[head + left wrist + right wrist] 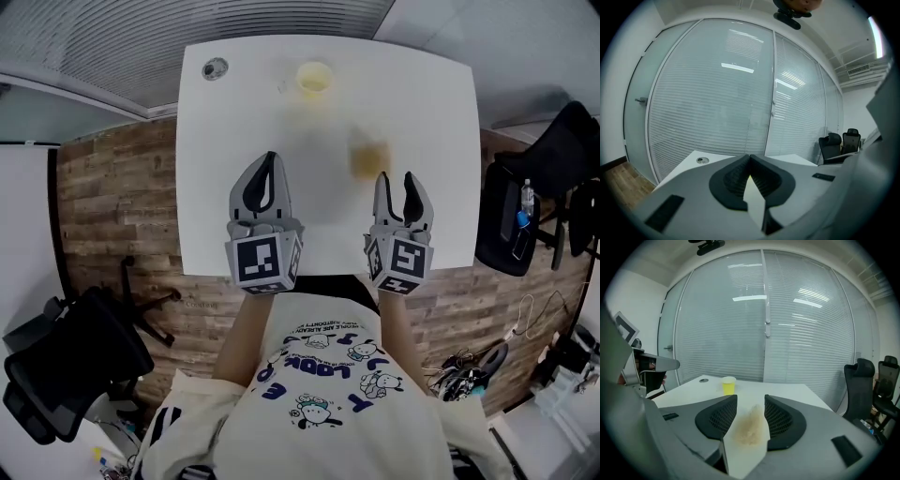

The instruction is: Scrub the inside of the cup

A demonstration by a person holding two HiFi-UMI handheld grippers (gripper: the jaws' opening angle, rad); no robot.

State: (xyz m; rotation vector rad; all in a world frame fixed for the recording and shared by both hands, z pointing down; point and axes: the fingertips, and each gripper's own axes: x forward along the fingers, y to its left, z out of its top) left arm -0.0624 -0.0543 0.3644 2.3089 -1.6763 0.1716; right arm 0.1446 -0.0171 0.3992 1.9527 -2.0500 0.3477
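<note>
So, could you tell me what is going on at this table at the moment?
A person holds a two-jaw gripper in each hand over a white table. The right gripper, its jaws apart, points at a tan fuzzy scrubbing pad that lies on the table just ahead of it; the pad isn't gripped. The left gripper is shut and empty. The small yellow cup stands upright near the far edge, untouched, so scrubbing hasn't begun.

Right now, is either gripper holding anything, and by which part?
Nothing is held. The left gripper is shut and empty; the right gripper is open, and the tan sponge lies on the table ahead of it, not gripped.
</note>
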